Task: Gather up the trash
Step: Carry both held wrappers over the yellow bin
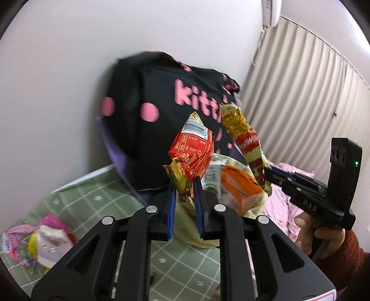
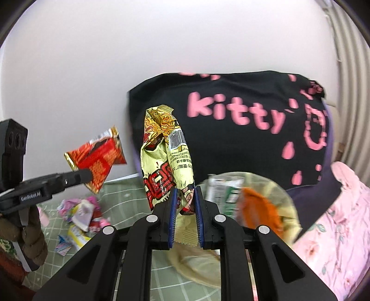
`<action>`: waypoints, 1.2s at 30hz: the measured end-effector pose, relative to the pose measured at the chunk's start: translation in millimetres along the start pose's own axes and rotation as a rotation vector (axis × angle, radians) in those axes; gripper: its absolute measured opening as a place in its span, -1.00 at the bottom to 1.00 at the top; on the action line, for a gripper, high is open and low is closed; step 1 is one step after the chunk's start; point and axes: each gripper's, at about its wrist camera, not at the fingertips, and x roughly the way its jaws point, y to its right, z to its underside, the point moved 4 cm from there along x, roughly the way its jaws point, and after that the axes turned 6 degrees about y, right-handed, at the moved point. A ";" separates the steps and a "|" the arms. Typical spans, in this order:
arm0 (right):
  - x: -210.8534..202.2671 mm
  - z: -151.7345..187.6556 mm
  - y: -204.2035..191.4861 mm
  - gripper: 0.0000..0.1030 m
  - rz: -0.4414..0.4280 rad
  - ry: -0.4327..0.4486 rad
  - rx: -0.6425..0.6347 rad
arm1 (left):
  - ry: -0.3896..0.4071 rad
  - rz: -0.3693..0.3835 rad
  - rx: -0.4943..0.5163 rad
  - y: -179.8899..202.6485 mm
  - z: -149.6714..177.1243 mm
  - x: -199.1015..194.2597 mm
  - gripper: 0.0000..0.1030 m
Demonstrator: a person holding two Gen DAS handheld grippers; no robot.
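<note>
currently your left gripper [image 1: 185, 185] pinches the red wrapper [image 1: 192, 150] at frame centre; your right gripper [image 2: 185, 194] pinches the yellow wrapper [image 2: 166, 150].

Wall [image 1: 92, 58]: plain white, seen behind everything in both views.
Black bag [image 2: 231, 148]: leaned upright against the wall at the far edge of the green surface; pink dots and the pink word "kitty" are printed on it.
Purple cushion [image 1: 115, 150]: partly covered by the black bag, with its edge showing at the bag's left and lower sides.
Green checked cover [image 1: 104, 196]: spread flat, marked with pale grid lines.
Pink floral bedding [image 2: 335, 220]: bunched at the right, beside the black bag.
Curtain [image 1: 300, 92]: pale, pleated, hung at the right.
Air conditioner [image 1: 272, 11]: mounted high, only partly seen.
</note>
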 end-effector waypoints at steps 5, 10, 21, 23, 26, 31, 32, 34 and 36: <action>-11.3 3.4 36.5 -0.71 0.065 0.010 0.044 | -0.046 0.045 0.022 23.2 -0.1 29.3 -0.72; -10.2 8.3 63.8 -0.71 0.097 -0.010 0.069 | -0.083 0.062 0.041 37.6 -2.6 55.2 -0.72; 17.8 26.8 95.8 -0.71 0.075 -0.094 0.074 | -0.159 0.056 0.092 66.8 0.9 103.3 -0.72; 25.0 30.9 101.5 -0.71 0.072 -0.109 0.074 | -0.167 0.054 0.097 69.9 1.2 109.4 -0.72; 33.6 35.0 110.6 -0.71 0.075 -0.126 0.080 | -0.190 0.052 0.108 73.2 3.6 121.3 -0.72; 43.3 41.5 123.8 -0.71 0.086 -0.156 0.088 | -0.315 0.144 0.109 82.4 15.0 162.0 -0.72; 45.5 43.7 126.1 -0.71 0.089 -0.168 0.086 | -0.358 0.142 0.128 84.8 21.7 177.4 -0.72; 50.5 49.2 129.4 -0.71 0.092 -0.195 0.082 | -0.417 0.124 0.146 84.2 31.6 198.8 -0.72; 53.7 52.3 130.1 -0.71 0.092 -0.210 0.075 | -0.464 0.086 0.140 77.5 40.5 218.1 -0.75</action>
